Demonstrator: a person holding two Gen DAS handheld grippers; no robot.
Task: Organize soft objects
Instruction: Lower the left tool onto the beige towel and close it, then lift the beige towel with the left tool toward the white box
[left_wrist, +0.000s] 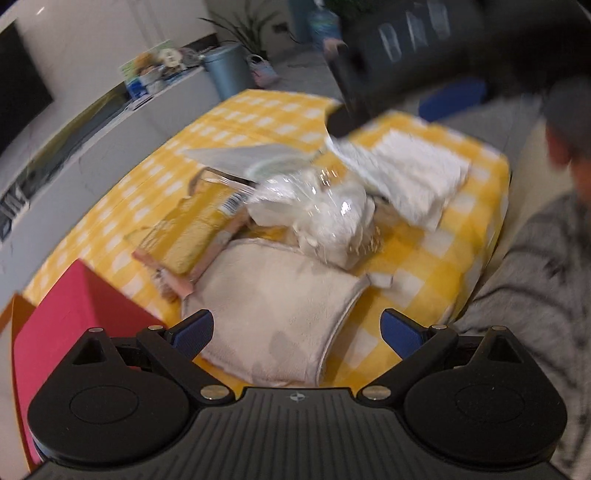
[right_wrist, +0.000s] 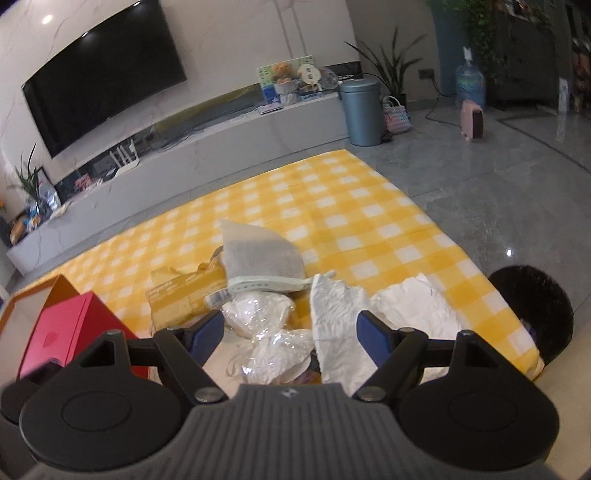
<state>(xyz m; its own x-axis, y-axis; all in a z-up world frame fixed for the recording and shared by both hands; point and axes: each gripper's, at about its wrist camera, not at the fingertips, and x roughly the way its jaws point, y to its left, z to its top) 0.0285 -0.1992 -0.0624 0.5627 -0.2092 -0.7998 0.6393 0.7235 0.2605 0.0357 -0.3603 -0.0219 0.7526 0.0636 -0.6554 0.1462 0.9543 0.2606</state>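
A pile of soft things lies on a yellow checked cloth. In the left wrist view a folded beige towel lies nearest, behind it a clear bag of white items, a yellow packaged cloth and a white crumpled sheet. My left gripper is open above the beige towel. In the right wrist view my right gripper is open above the clear bag and a white crumpled sheet. A grey-and-white pouch and the yellow package lie beyond.
A red box stands at the cloth's left edge; it also shows in the left wrist view. A person in a grey sweater is at the right. A black round object sits by the cloth's right corner. A TV wall and blue bin are behind.
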